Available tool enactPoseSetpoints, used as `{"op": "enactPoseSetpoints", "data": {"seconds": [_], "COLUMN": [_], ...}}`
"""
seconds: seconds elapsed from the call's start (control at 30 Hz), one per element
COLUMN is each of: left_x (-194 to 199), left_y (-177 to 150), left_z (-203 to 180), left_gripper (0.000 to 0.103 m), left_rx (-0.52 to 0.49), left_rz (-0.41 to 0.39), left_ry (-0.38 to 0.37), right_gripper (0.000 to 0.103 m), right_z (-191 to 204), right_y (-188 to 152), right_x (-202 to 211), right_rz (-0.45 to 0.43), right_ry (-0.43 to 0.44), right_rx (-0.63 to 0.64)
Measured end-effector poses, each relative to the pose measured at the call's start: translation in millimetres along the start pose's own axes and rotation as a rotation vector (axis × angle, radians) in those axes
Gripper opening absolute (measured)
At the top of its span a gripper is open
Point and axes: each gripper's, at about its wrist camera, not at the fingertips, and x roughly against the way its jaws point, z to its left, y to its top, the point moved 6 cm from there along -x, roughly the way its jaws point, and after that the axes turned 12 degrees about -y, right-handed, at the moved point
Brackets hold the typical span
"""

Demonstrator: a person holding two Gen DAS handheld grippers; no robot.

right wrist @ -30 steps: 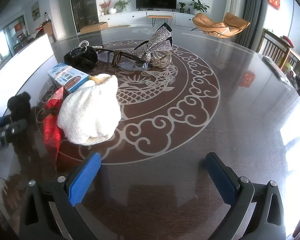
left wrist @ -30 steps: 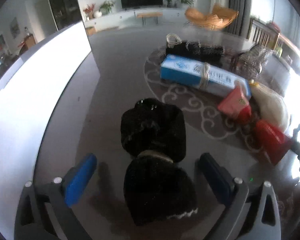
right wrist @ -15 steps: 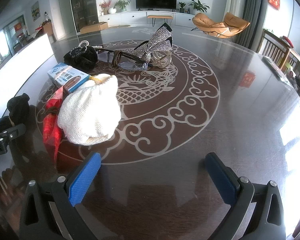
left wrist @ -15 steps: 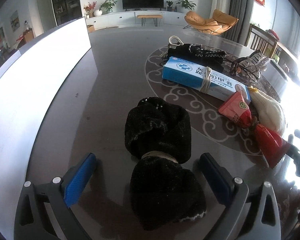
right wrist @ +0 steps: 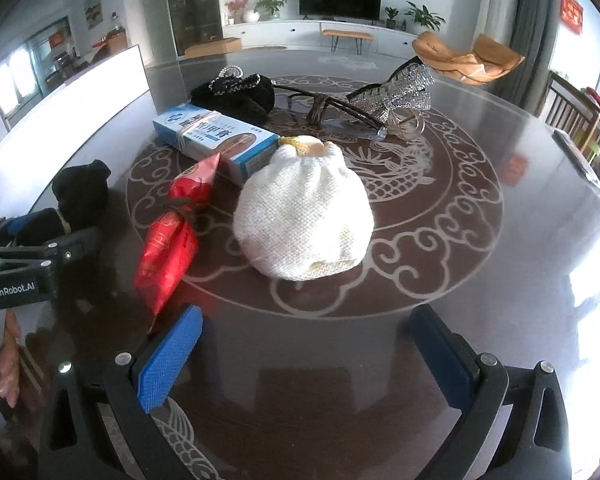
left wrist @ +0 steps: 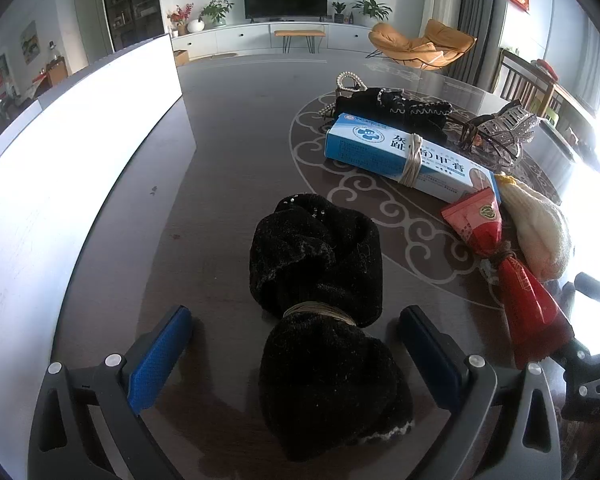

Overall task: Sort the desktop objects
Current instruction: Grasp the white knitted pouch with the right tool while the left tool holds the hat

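Left gripper (left wrist: 296,334) wide open, straddling black sock bundle (left wrist: 320,280), pads not touching. Right gripper (right wrist: 306,344) open, empty; white knit pouch (right wrist: 304,212) at 12 o'clock, red packet (right wrist: 172,236) at 10.

Black fuzzy cloth bundle (left wrist: 320,304), tied at the waist with a pale band, lies lengthwise at lower centre of the left wrist view. Blue-white box (left wrist: 408,156), banded, upper right, flat and angled. Red packet (left wrist: 504,268), tied mid-length, right edge, tip touching the box. Cream knit pouch (right wrist: 304,216) sits centre of the right wrist view, just beside the packet.
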Motion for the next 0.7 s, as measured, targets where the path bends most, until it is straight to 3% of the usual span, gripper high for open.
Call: {"op": "enactPoseSetpoints", "data": {"seconds": [0.47, 0.7], "left_x": [-1, 3], "left_y": [0, -2], "left_z": [-1, -1], "left_gripper": [0.103, 0.103], "left_rx": [-0.001, -0.002], "left_rz": [-0.001, -0.002], "left_ry": [0.002, 0.0], "right_gripper": [0.103, 0.103], "right_z": [22, 23], "right_y": [30, 30], "right_x": [-17, -17], "right_rz": [-0.019, -0.021], "right_ry": [0.049, 0.043], "right_rx": [0.069, 0.067]}}
